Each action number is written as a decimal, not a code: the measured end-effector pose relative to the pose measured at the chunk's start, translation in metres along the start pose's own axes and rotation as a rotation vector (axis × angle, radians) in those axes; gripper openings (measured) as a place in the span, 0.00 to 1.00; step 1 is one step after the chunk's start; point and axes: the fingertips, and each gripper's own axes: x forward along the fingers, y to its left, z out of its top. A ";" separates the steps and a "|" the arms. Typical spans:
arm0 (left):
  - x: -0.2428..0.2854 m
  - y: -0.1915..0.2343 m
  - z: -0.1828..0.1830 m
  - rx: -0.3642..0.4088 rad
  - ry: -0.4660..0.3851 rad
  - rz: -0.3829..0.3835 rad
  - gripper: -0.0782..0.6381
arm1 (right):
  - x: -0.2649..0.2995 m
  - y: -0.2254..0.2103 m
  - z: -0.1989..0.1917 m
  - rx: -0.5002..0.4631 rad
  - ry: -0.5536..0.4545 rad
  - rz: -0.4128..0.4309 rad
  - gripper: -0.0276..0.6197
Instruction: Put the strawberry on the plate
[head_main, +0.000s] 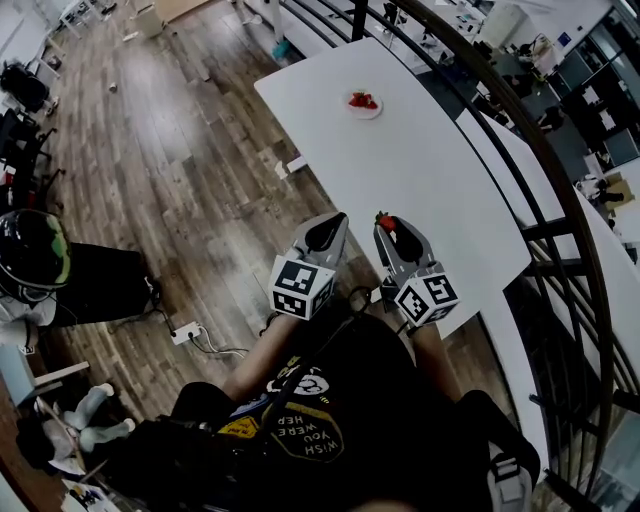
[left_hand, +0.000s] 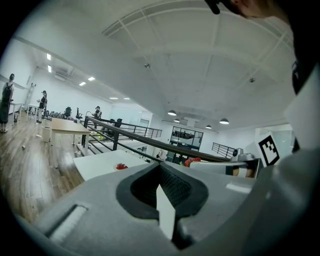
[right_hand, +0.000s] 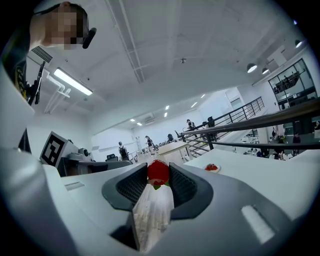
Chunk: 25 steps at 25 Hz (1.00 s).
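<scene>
A red strawberry (right_hand: 158, 172) with green leaves sits clamped between the black pads of my right gripper (right_hand: 158, 175); in the head view it shows as a strawberry (head_main: 385, 222) at the tips of the right gripper (head_main: 388, 226) above the near end of the long white table (head_main: 430, 190). A small white plate (head_main: 364, 104) with red strawberries on it lies near the table's far end; the plate (right_hand: 212, 168) also appears ahead to the right. My left gripper (head_main: 327, 229) hangs beside the right one, off the table's left edge, jaws shut with nothing in them (left_hand: 161, 185).
A dark metal railing (head_main: 520, 130) runs along the table's right side. Wooden floor (head_main: 170, 170) lies to the left, with a power strip and cables (head_main: 190, 333) near my feet. People stand far off in the room.
</scene>
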 end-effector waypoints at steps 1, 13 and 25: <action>0.003 0.007 0.002 -0.002 -0.001 -0.007 0.11 | 0.008 0.000 0.000 -0.002 -0.001 -0.005 0.26; 0.021 0.072 0.015 -0.003 0.013 -0.101 0.11 | 0.072 0.015 -0.002 0.000 -0.004 -0.074 0.26; 0.045 0.125 0.022 -0.048 0.018 -0.083 0.11 | 0.129 0.003 -0.002 0.001 0.046 -0.071 0.26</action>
